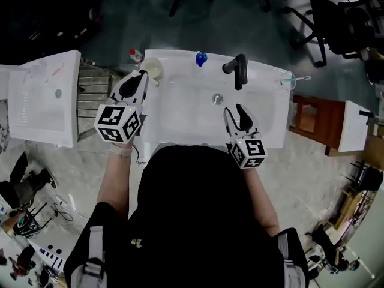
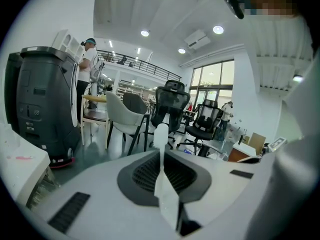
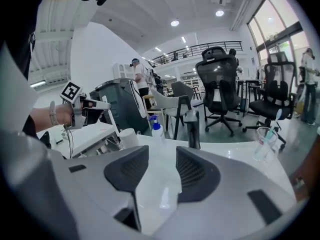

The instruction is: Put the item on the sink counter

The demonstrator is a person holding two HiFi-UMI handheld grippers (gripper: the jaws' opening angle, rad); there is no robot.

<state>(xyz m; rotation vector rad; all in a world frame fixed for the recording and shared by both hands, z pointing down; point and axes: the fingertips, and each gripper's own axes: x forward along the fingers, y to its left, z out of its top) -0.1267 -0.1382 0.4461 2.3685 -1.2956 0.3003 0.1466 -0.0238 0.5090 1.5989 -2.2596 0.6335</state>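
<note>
The left tongs [image 2: 161, 156] are clamped on a slim white tube [image 2: 160, 134] above the left edge of the white sink surface [image 1: 180, 62]; it is probably light, squashy and slippery, so mid-body hold suits; the right tongs [image 3: 162, 159] stand apart, empty.

1. The white sink counter [image 1: 264, 71] is carrying a black faucet [image 1: 238, 69] behind its basin.
2. A blue-topped pump bottle [image 1: 201, 58] is standing left of the faucet.
3. A clear cup [image 1: 288, 81] is sitting at the right corner.

Nothing readable anywhere: no words, brands or numbers. The left cube [image 1: 118, 123] on the left gripper [image 1: 142, 75] and the right cube [image 1: 249, 152] on the right gripper [image 1: 233, 108] show only black-and-white squares.
</note>
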